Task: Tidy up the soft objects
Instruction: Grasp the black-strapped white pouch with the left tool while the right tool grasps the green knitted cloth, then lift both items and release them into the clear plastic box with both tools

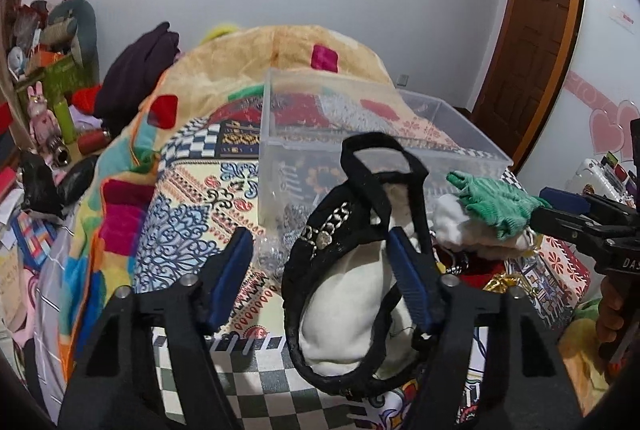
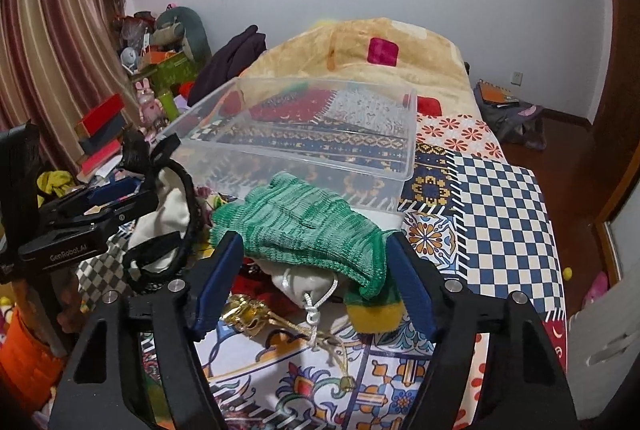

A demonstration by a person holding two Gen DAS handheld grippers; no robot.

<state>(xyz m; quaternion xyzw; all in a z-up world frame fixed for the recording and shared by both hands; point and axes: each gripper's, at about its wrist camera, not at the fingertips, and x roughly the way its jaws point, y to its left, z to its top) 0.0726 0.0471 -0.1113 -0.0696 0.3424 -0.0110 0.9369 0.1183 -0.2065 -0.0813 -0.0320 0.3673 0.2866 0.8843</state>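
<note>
A white cloth bag with black trim and a chain strip (image 1: 340, 302) lies on the patterned bedspread. My left gripper (image 1: 320, 236) is open around it: the right finger sits inside the bag's opening, and bedspread shows between the left pad (image 1: 236, 266) and the bag. A green knitted glove (image 2: 304, 226) lies flat over a white drawstring pouch (image 2: 296, 282). My right gripper (image 2: 313, 238) is open, with the glove filling the space between its pads, unsqueezed. Seen from the right wrist, the left gripper (image 2: 144, 198) is at the bag (image 2: 168, 218). A clear plastic box (image 2: 412, 134) stands just behind.
A gold trinket (image 2: 248, 314) and a yellow-green soft piece (image 2: 376, 314) lie below the glove. A tan blanket (image 2: 348, 50) covers the far end of the bed. Cluttered shelves (image 2: 160, 70) stand at the left, and wooden floor with a backpack (image 2: 508, 114) lies to the right.
</note>
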